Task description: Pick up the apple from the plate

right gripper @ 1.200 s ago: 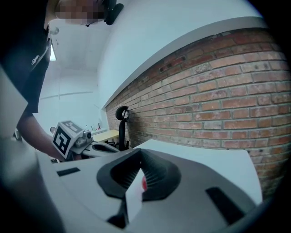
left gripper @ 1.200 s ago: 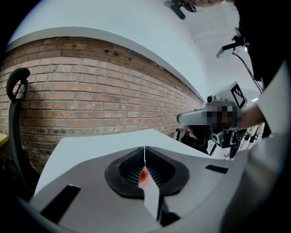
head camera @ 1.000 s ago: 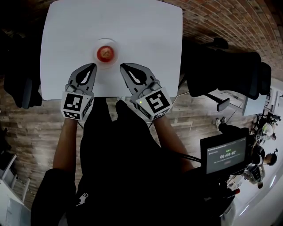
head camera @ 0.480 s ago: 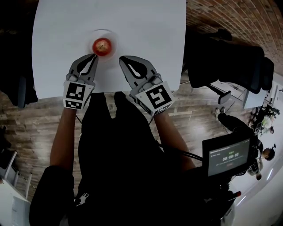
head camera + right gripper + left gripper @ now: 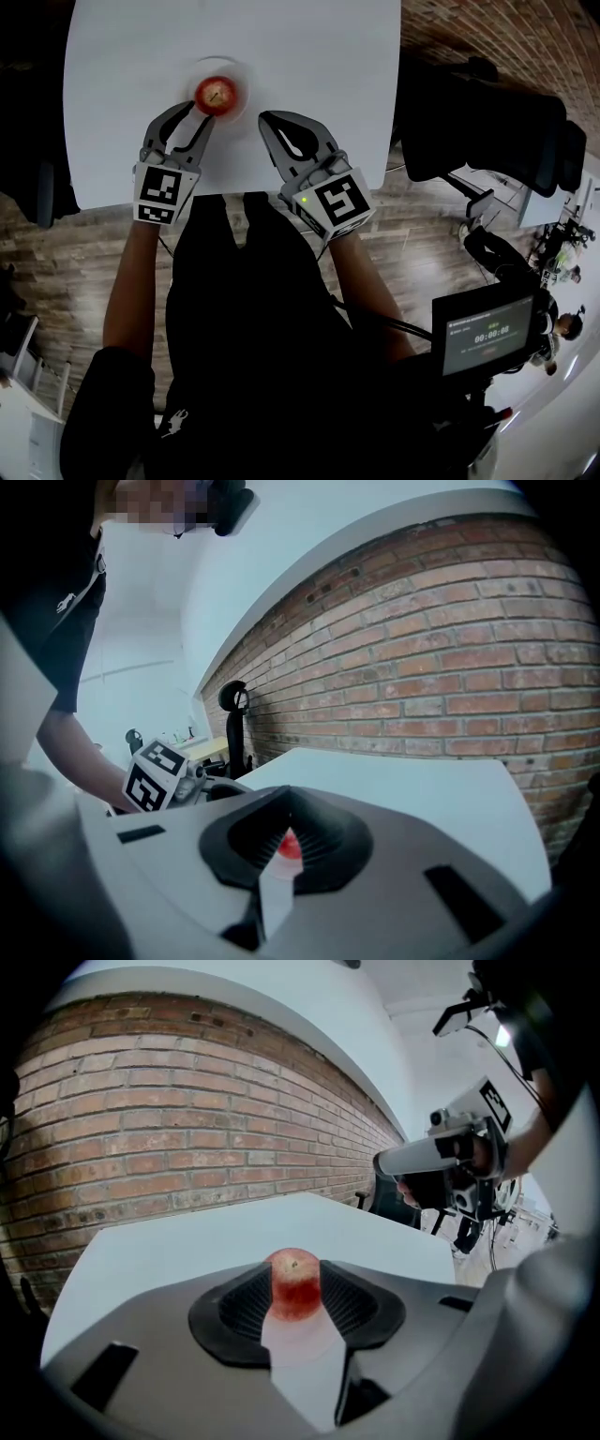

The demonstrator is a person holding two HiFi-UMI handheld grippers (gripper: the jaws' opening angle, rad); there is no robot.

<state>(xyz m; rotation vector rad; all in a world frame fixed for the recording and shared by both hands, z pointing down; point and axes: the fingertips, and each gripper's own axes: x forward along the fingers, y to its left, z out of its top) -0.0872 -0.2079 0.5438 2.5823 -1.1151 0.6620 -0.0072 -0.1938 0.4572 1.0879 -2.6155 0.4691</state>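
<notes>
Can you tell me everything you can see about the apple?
The apple is small, round and red, with yellowish patches and a little brown dimple on top. It looks whole and stands upright on a small white plate on the white table. The left tongs, whose jaws have just been opening, point right at it, and it shows through their gap. The pads are not squeezing it.
</notes>
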